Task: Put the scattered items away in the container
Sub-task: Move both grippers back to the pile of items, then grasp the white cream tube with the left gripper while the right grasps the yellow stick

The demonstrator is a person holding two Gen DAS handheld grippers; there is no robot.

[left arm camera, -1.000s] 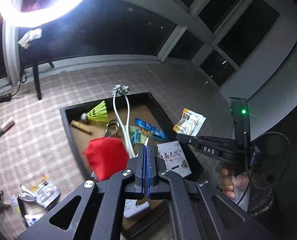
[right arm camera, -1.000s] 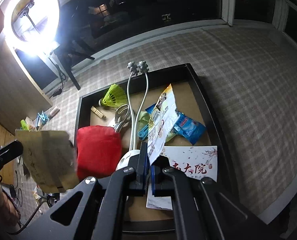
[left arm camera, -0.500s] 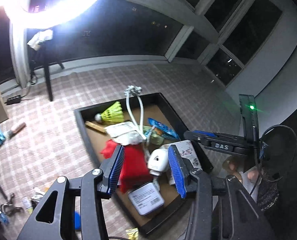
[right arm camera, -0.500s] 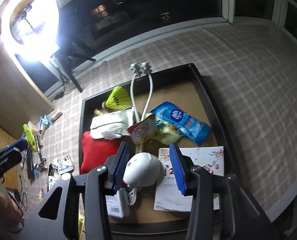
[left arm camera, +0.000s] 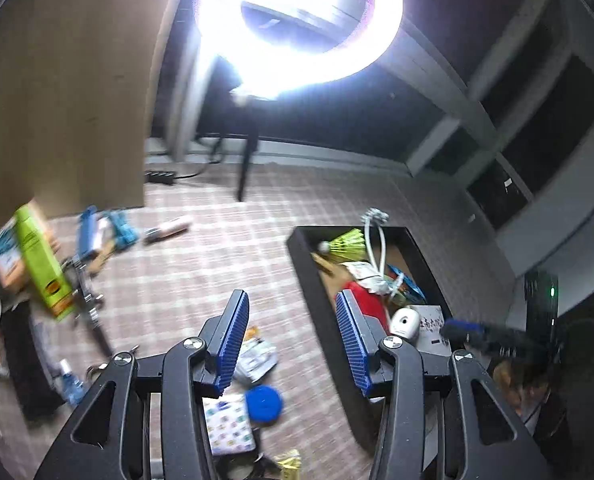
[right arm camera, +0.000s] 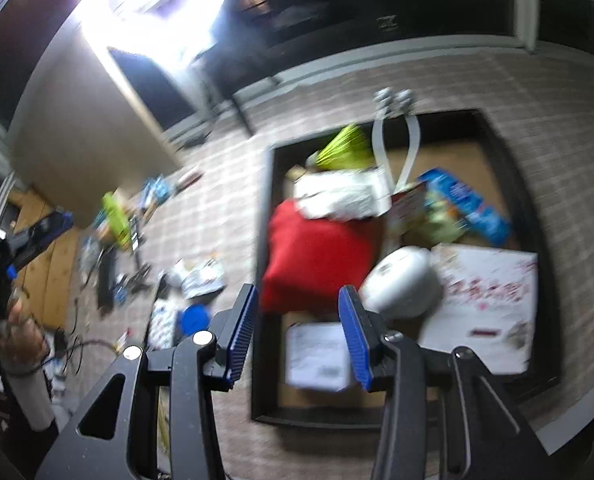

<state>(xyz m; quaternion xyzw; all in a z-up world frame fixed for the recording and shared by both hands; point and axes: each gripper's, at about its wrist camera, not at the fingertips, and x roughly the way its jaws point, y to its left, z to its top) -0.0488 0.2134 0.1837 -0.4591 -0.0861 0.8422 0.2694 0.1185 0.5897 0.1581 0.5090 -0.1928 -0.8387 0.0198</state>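
The left gripper (left arm camera: 293,344) hung over the checked floor mat (left arm camera: 201,272) with its blue fingers (left arm camera: 233,340) apart and nothing between them. Its opening straddled the near-left wall of the black tray (left arm camera: 317,300), which sat on the mat to the right. Below the fingers lay loose items: a crumpled snack packet (left arm camera: 257,356), a blue round lid (left arm camera: 263,403) and a patterned packet (left arm camera: 227,424), the lid touching the packet's edge. Further left, blurred, stood a green box (left arm camera: 43,264) among other clutter.

The right gripper (right arm camera: 297,336) was also spread wide and empty, its fingers (right arm camera: 243,332) hanging above the tray's (right arm camera: 509,168) left wall. Both sets of fingers had just been opening. Inside the tray lay a red cloth (right arm camera: 317,256) with a white wrapper (right arm camera: 337,196) on its far edge, a yellow-green shuttlecock (right arm camera: 343,150) at the far end, a white rounded device (right arm camera: 401,280), a blue packet (right arm camera: 465,204), a white printed card (right arm camera: 493,300) and a small white box (right arm camera: 317,356) near the front wall. A white two-pronged massager (right arm camera: 395,136) leaned over the far rim. The view was motion-blurred.
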